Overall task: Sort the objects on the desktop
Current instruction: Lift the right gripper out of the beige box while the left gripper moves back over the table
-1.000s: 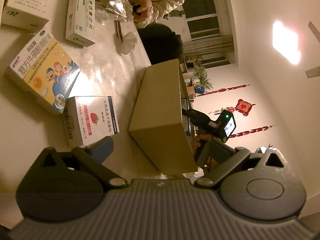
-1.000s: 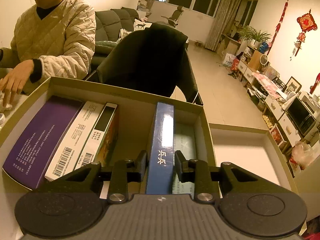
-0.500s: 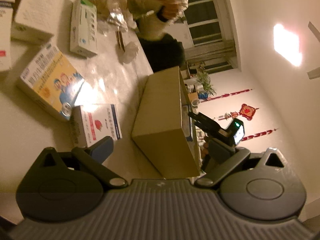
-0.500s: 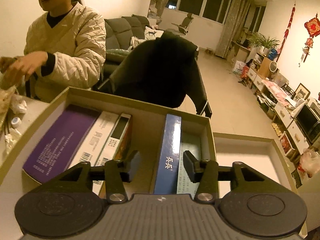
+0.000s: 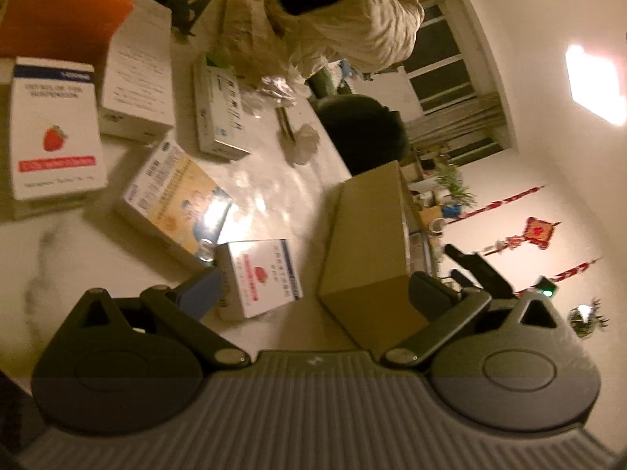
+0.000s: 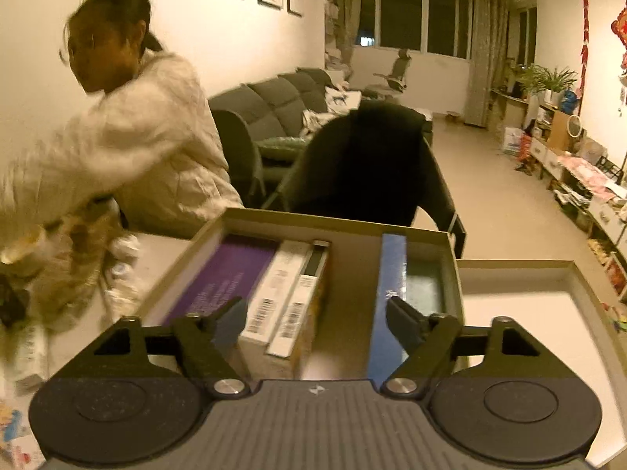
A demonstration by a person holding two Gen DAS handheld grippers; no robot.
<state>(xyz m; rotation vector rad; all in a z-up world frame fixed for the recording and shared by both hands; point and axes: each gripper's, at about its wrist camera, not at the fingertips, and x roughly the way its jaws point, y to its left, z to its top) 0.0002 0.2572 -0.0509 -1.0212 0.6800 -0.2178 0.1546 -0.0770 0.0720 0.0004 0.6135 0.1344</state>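
Our right hand-held gripper [image 6: 315, 323] tilts down over the cardboard box [image 6: 450, 258] at frame centre, jaws opening, gripping nothing. Our left hand-held gripper [image 5: 313, 290] stands wide apart, empty, angled down above the strawberry medicine box [image 5: 266, 278] on the tabletop [image 5: 58, 258].

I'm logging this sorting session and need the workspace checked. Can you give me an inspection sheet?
Surface: pale marble-look tabletop.
Job's things: open cardboard box holding purple box, barcoded boxes and upright blue box; loose medicine boxes on the table.
Clutter: crinkled plastic bag, crumpled tissue.
Grippers: left gripper open, empty; right gripper jaws opening, nothing between them.
Cables: nothing seen.
Surroundings: seated person's sleeve, dark chair, sofa.
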